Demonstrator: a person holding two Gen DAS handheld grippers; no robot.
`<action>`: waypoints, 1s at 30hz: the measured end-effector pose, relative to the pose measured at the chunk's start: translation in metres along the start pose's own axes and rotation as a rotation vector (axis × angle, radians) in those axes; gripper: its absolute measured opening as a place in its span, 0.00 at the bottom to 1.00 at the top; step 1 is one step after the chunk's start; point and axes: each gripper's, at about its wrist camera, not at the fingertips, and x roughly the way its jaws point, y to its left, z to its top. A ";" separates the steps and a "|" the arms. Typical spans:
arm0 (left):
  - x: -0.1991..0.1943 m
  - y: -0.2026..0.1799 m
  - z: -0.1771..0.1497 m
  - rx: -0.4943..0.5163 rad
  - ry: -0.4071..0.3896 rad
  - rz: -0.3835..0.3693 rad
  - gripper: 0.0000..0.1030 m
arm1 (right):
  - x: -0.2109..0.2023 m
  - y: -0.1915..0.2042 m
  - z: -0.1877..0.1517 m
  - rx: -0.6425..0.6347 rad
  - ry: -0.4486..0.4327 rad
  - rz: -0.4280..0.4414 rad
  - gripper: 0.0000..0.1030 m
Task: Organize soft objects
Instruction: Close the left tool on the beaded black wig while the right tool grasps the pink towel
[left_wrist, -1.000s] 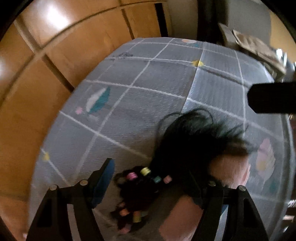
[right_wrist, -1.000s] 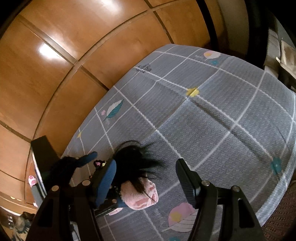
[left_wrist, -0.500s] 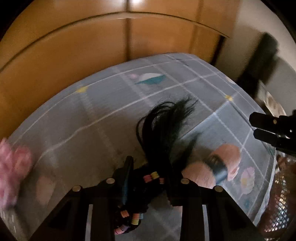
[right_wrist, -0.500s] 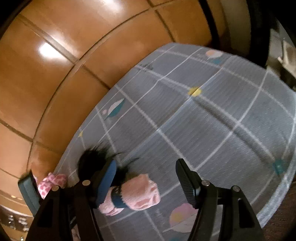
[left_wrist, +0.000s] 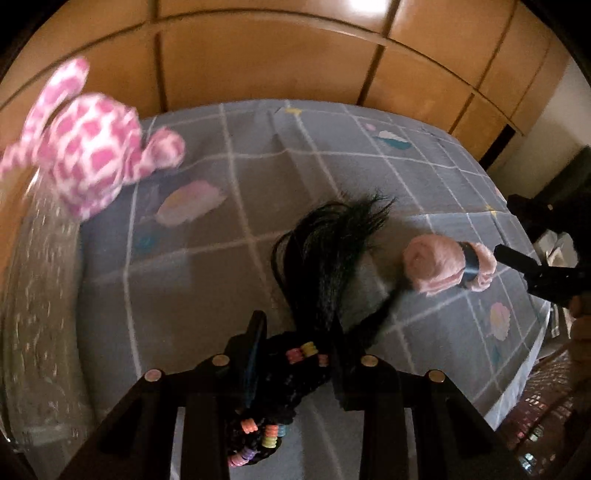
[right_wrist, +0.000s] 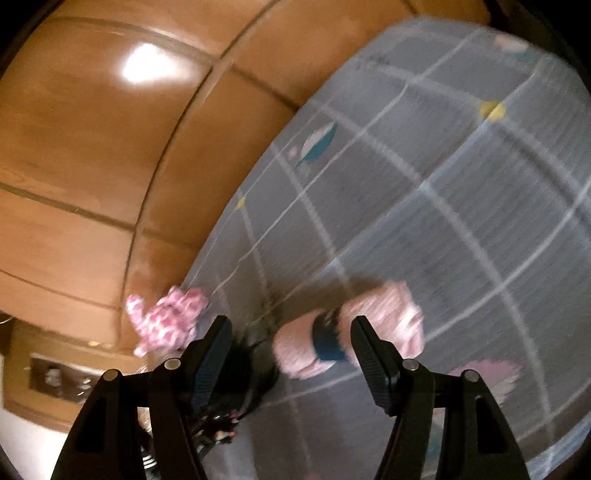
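Hair bundle in hand, pink roll waiting

Hair first: the left gripper (left_wrist: 295, 347) has just been closing and now stands narrow, clamped on the black hairpiece (left_wrist: 325, 251) at its braided, beaded end, with the loose strands fanning out ahead over the grey checked bedcover (left_wrist: 221, 258). It looks feather-light and limp, so the free end will swing and trail whichever way the hand goes; the braided knot with the coloured beads is the only firm spot, and that is where the pinch sits. Strands alone would likely slip through.

The right gripper (right_wrist: 291, 343) hangs wide open with nothing held, just over the rolled pink fluffy cloth (right_wrist: 351, 332), which lies on the bedcover beside the hair. A dark band (right_wrist: 327, 341) cinches the roll's middle; I'd judge that the spot to take, since the plush ends would squash and spring. It should be light, soft and hard to damage.

A pink-and-white checked plush toy (left_wrist: 88, 151) sits near the bed's edge, by a clear container (left_wrist: 37, 314) whose outline is blurred
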 end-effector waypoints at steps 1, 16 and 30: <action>-0.001 0.005 -0.003 0.003 0.016 -0.005 0.31 | 0.002 -0.001 -0.001 0.007 0.012 -0.001 0.66; 0.019 0.004 -0.012 0.122 0.007 0.002 0.40 | 0.040 -0.008 -0.014 0.077 0.171 -0.129 0.65; 0.015 0.008 -0.023 0.136 -0.019 -0.007 0.40 | 0.085 0.042 0.011 -0.055 -0.009 -0.550 0.57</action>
